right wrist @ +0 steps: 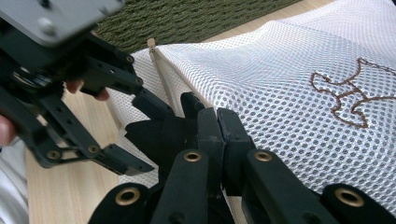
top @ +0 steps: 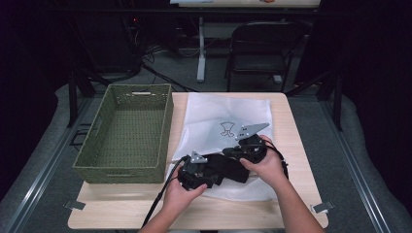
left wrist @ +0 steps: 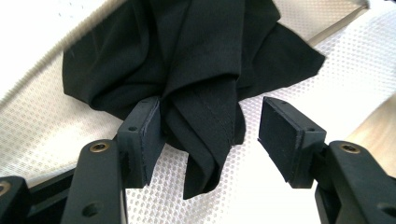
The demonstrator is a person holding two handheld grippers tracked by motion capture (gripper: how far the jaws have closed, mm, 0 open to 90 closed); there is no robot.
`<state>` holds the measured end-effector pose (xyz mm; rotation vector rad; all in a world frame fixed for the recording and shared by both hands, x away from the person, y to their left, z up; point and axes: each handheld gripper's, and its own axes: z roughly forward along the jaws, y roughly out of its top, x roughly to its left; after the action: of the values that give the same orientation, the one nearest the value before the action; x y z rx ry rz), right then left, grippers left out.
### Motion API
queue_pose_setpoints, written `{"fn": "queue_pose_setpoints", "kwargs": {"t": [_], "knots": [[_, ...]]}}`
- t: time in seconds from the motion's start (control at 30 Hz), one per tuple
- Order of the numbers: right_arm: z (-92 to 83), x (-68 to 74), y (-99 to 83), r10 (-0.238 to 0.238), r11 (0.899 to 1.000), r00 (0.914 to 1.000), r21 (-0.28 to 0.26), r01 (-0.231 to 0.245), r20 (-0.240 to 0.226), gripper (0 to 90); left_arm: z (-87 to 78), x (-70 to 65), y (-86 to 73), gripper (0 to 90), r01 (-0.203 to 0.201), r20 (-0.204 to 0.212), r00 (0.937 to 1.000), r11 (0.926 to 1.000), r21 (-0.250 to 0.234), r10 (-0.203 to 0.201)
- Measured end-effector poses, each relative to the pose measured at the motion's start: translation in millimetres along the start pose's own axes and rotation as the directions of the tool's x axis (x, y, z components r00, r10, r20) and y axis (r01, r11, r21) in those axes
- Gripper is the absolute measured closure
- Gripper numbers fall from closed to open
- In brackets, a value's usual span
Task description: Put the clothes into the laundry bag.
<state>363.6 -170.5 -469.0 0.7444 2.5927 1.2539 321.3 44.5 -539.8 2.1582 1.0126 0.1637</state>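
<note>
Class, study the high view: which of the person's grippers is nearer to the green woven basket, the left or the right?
Left. The left gripper sits just off the green woven basket's near right corner, over the black cloth. The right gripper lies farther right, over the white mesh bag.

The cloth [left wrist: 196, 70] is plain black, without print. The mesh bag [right wrist: 280, 74] under it is white, a fine net of small round holes, with a brown outlined emblem [right wrist: 348, 93] stitched on it. The basket [top: 127, 133] along the desk's left edge is olive green in a woven texture. The desk [top: 116, 213] is pale wood with a faint grain. Both grippers, left [top: 194, 172] and right [top: 248, 148], are black with grey plates on top; brass-coloured rivets dot the black fingers [right wrist: 210, 130].
</note>
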Motion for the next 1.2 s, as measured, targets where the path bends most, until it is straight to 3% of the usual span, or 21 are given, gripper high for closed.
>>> {"fn": "queue_pose_setpoints", "kwargs": {"t": [0.2,0.63,1.2], "knots": [[0.1,0.4,-0.3,-0.002,1.0,1.0,0.0,0.002,0.0,89.3,15.6,6.6,-6.3,39.8,0.032,-0.02,0.9993,0.9993,0.018,-0.032],[0.2,0.6,-0.3,-0.005,1.0,1.0,-0.001,0.005,0.0,89.3,28.1,6.9,-9.3,41.7,0.031,-0.018,0.9994,0.9993,0.023,-0.031],[1.8,1.1,-0.8,0.0,1.0,1.0,0.001,0.0,-0.005,89.3,32.6,2.1,-10.8,74.1,-0.002,-0.051,0.9987,1.0,0.008,0.002]]}}
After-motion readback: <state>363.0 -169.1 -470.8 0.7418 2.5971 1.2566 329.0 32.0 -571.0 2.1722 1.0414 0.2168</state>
